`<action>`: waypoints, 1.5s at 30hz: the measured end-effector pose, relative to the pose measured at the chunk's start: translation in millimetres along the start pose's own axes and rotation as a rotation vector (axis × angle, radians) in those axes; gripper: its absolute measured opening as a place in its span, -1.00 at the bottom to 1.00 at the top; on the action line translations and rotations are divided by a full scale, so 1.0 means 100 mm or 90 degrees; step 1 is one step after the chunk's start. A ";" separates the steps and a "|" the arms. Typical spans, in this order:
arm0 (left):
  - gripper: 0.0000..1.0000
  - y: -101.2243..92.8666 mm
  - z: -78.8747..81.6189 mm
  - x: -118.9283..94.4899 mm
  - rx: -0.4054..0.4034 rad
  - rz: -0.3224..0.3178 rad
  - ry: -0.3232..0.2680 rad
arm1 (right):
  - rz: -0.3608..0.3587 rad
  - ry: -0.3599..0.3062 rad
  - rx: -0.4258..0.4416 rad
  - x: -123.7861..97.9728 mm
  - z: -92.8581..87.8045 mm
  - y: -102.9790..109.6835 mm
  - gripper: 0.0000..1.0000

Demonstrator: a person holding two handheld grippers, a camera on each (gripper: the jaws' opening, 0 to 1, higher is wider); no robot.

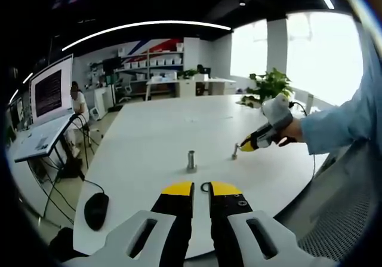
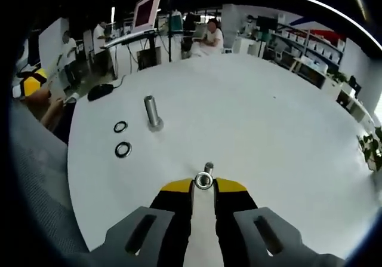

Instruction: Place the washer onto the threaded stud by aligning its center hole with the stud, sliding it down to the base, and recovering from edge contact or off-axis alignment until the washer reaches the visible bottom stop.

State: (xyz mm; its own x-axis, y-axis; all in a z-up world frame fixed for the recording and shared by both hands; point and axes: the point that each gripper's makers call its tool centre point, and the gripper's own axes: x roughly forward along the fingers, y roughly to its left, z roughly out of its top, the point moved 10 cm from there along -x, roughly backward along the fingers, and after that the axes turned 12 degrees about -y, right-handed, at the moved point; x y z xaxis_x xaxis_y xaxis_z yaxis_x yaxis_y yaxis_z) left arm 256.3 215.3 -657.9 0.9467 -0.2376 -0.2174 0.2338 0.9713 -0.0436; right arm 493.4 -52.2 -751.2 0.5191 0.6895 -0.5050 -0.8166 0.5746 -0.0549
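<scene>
metal nut [image 2: 203, 180] is clamped at the right gripper [image 2: 203, 185] jaw tips, washers [image 2: 123, 149] far left; left gripper [image 1: 201, 188] pinches a thin ring [image 1: 205, 187], stud [image 1: 191, 160] just ahead.

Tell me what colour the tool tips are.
Yellow tips on black, clearest in the right gripper view.

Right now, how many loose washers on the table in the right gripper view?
2: one washer left of the stud, the other washer just nearer the camera. More may be hidden.
</scene>
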 end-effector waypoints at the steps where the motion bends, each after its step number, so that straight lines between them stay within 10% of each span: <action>1: -0.86 0.00 0.00 0.00 0.000 0.000 0.000 | 0.001 0.000 -0.002 0.00 0.01 0.01 -0.70; 45: -0.86 0.00 0.00 0.00 0.000 -0.001 0.005 | 0.013 0.011 -0.031 0.14 0.08 0.04 -0.82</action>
State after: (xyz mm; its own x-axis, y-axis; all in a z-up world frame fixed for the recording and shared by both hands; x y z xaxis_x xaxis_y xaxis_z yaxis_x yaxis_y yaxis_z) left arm 256.2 215.2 -658.1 0.9446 -0.2393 -0.2247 0.2354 0.9709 -0.0447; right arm 499.8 -37.0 -751.0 0.4986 0.6928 -0.5209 -0.8383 0.5383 -0.0865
